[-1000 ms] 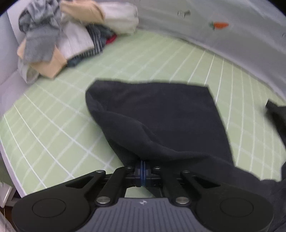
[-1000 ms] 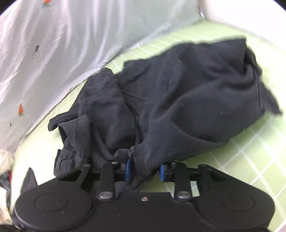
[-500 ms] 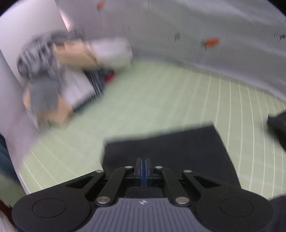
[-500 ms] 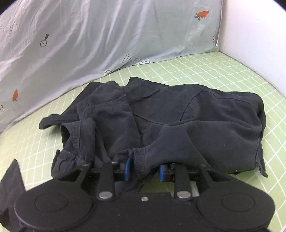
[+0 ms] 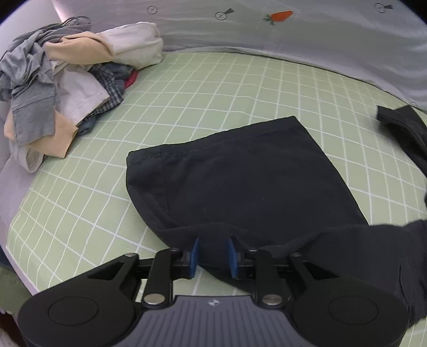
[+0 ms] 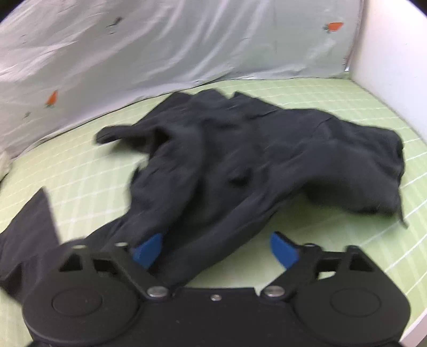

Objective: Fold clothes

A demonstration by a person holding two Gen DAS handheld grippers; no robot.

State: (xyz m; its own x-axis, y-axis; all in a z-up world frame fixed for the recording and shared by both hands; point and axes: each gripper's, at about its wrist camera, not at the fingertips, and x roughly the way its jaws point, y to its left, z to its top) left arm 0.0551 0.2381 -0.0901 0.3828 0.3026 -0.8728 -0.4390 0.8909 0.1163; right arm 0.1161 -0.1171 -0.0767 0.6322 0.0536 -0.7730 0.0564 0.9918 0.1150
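Observation:
A black garment (image 5: 240,176) lies spread on the green checked mat (image 5: 202,90); one flat leg or sleeve shows in the left wrist view. My left gripper (image 5: 212,256) is part open, its blue pads apart with the garment's near edge lying between them. In the right wrist view the rest of the black garment (image 6: 253,160) lies crumpled on the mat. My right gripper (image 6: 216,249) is wide open, with a fold of the cloth lying across its left pad.
A pile of unfolded clothes (image 5: 61,80), grey, tan, white and plaid, sits at the mat's far left. A grey sheet with carrot prints (image 5: 277,16) hangs behind. A white wall (image 6: 392,53) bounds the right side.
Both grippers have opened and let go of the black garment, which now rests on the mat. The right view is blurred by motion.

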